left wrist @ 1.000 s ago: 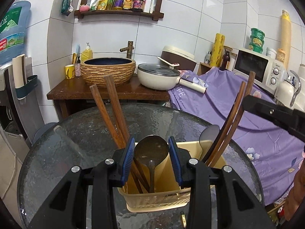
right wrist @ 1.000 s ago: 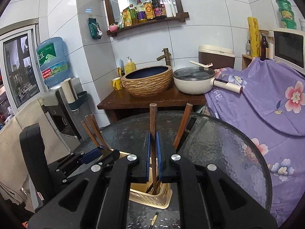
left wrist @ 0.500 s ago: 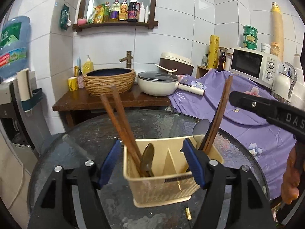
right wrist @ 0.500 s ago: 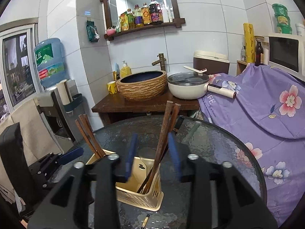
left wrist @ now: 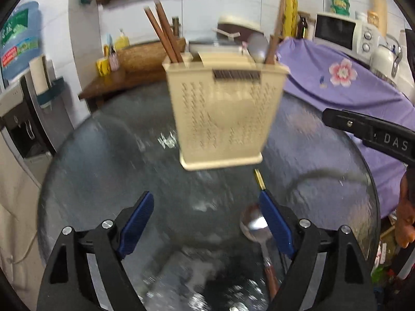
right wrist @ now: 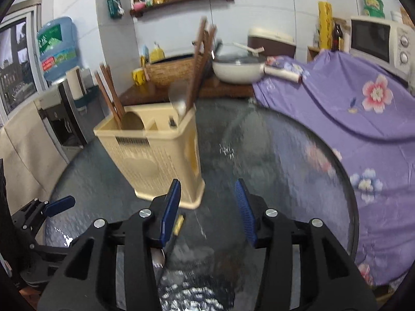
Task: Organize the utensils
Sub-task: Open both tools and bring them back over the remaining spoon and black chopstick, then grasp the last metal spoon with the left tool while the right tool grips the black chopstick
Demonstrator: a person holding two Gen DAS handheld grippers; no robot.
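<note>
A cream plastic utensil holder (left wrist: 223, 114) (right wrist: 155, 153) stands on the round glass table (left wrist: 103, 160). It holds brown chopsticks (left wrist: 163, 33) (right wrist: 109, 96) at its left end, and more chopsticks (right wrist: 201, 59) with a spoon (left wrist: 256, 46) at its right end. A metal spoon (left wrist: 255, 226) lies on the glass by my left gripper's right finger. A thin gold-tipped utensil (left wrist: 259, 178) (right wrist: 179, 224) lies in front of the holder. My left gripper (left wrist: 205, 223) is open and empty, low before the holder. My right gripper (right wrist: 207, 212) is open and empty, to the holder's right.
A wooden counter (right wrist: 160, 90) behind the table carries a woven basin (right wrist: 171, 70) and a white pan (right wrist: 238, 68). A purple floral cloth (right wrist: 350, 108) covers the right side, with a microwave (right wrist: 376, 39) on it. A water dispenser (right wrist: 57, 49) stands left.
Both grippers have pulled back and down from the holder. The right one released the chopsticks a second ago and opened wide. The left one opened wider. The view is motion-blurred.
</note>
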